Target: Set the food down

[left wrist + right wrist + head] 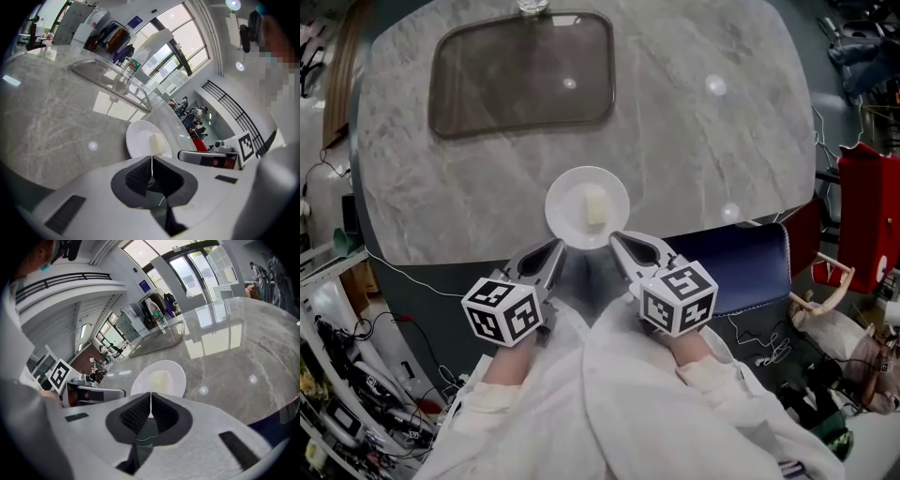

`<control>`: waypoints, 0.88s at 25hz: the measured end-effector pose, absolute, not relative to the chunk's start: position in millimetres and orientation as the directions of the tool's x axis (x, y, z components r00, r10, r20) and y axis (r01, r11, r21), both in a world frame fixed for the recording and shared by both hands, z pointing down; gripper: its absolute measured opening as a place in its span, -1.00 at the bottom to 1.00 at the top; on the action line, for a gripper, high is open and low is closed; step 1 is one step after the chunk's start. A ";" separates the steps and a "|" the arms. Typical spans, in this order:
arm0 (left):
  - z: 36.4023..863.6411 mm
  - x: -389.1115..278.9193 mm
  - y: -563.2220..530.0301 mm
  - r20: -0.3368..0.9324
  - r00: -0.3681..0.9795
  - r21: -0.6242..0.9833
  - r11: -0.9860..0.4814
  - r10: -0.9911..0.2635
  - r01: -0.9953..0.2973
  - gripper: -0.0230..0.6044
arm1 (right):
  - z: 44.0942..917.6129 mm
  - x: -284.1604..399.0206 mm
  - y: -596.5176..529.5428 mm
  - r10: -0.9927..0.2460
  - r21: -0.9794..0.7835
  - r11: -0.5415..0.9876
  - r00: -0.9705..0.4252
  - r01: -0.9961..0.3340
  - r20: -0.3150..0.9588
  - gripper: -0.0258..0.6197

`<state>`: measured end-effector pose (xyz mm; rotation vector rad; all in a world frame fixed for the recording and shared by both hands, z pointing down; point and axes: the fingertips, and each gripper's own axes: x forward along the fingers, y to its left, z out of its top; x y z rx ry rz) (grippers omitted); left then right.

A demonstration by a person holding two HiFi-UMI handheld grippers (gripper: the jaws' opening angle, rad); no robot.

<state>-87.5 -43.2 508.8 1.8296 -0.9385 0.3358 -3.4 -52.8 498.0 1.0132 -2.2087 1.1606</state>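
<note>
A white plate (pixel 567 202) sits near the front edge of the round marble table (pixel 703 159). On it lies a pale block of food (pixel 595 206). My left gripper (pixel 556 247) is shut and holds nothing, its tip just short of the plate's near left rim. My right gripper (pixel 617 240) is also shut and holds nothing, at the near right rim. In the left gripper view the plate (pixel 137 136) and food (pixel 158 143) lie just beyond the shut left gripper (pixel 152 161). The right gripper view shows the plate (pixel 176 373) ahead of the shut right gripper (pixel 150 400).
A recessed glass-covered basin (pixel 522 73) is set in the far part of the table, with a bottle (pixel 532 6) behind it. A blue chair (pixel 745 267) stands at the table's near right. Cables and equipment crowd the floor at the left (pixel 337 394).
</note>
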 end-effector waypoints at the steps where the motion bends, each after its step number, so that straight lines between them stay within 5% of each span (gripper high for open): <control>1: 510.8 -88.4 -42.8 0.608 0.657 0.656 -0.183 -0.446 -0.732 -0.87 | 499.6 -2.8 -52.0 -0.398 -0.508 0.373 -0.629 -0.776 0.668 -0.91; 20: 529.7 -100.0 -44.6 0.668 0.609 0.649 -0.067 -0.427 -0.758 -0.83 | 519.8 23.6 -54.7 -0.409 -0.584 0.185 -0.603 -0.790 0.685 -0.90; 22: 529.4 -98.9 -46.4 0.664 0.613 0.656 -0.059 -0.428 -0.752 -0.74 | 522.0 25.3 -55.6 -0.404 -0.593 0.169 -0.604 -0.787 0.687 -0.79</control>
